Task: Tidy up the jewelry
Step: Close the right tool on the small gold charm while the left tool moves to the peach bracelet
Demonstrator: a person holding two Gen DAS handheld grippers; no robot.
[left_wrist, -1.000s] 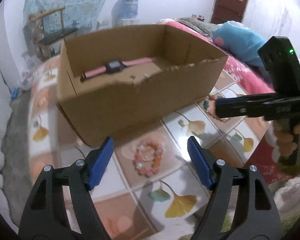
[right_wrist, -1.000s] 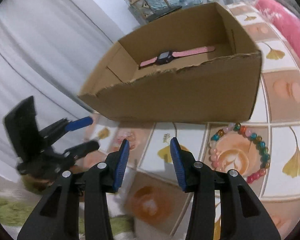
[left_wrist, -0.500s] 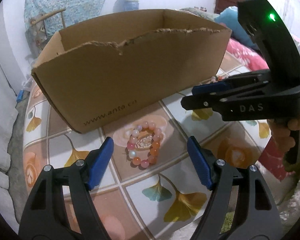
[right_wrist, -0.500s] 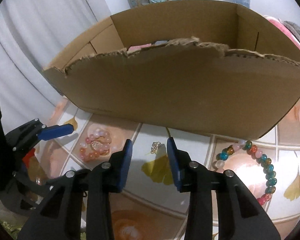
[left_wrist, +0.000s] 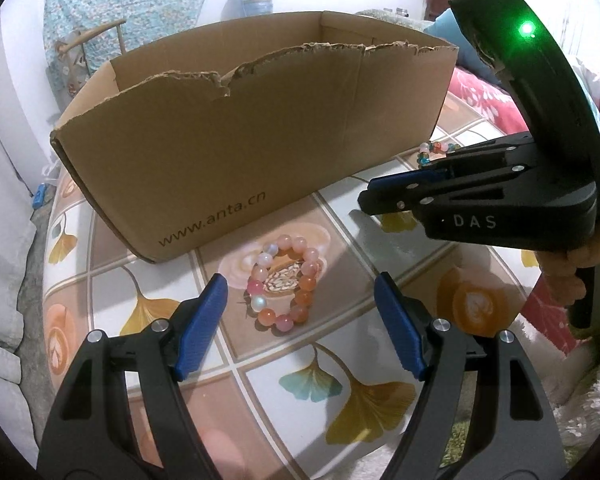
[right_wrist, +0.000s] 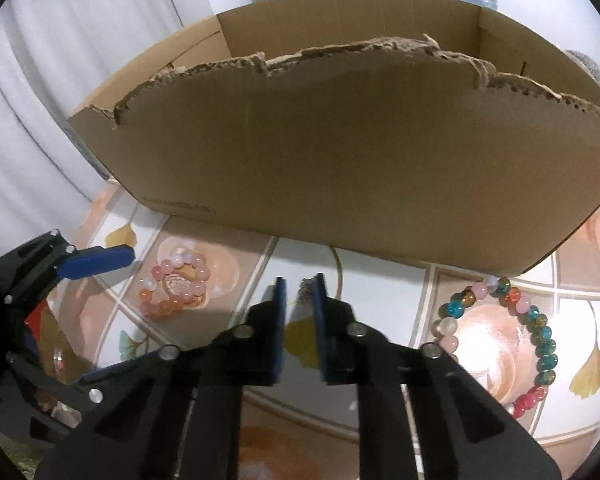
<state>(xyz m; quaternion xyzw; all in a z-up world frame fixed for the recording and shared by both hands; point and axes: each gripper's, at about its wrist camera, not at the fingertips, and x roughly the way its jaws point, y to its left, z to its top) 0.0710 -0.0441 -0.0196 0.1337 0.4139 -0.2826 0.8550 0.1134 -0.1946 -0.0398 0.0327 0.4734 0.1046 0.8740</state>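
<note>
1. Right tongs (right_wrist: 298, 288) have just been closing and now stand nearly together, their blue pads pinched at a small metallic trinket (right_wrist: 305, 290) lying on the desk (right_wrist: 380, 280). It looks like an earring or charm, too small to name, and whether the pads truly bite it cannot be told.
2. Left tongs (left_wrist: 300, 300) hang wide apart, holding nothing, with the pink-and-orange bead bracelet (left_wrist: 284, 284) lying on the desk between and just ahead of the pads.
3. Compared with a second ago, both cameras sit lower: the cardboard box (left_wrist: 256, 140) now shows mostly its torn front wall, and the pink watch seen inside it then is hidden behind that wall.
4. A multicoloured bead bracelet (right_wrist: 512, 340) lies untouched on the desk to the right of the right tongs, close by the box's corner.
5. Judging by this, the step in hand is the pick of the trinket; if the pinch holds, it needs lifting over the ragged front wall into the box.
6. Both bracelets remain outside the box, so much of the sorting is still to do.
</note>
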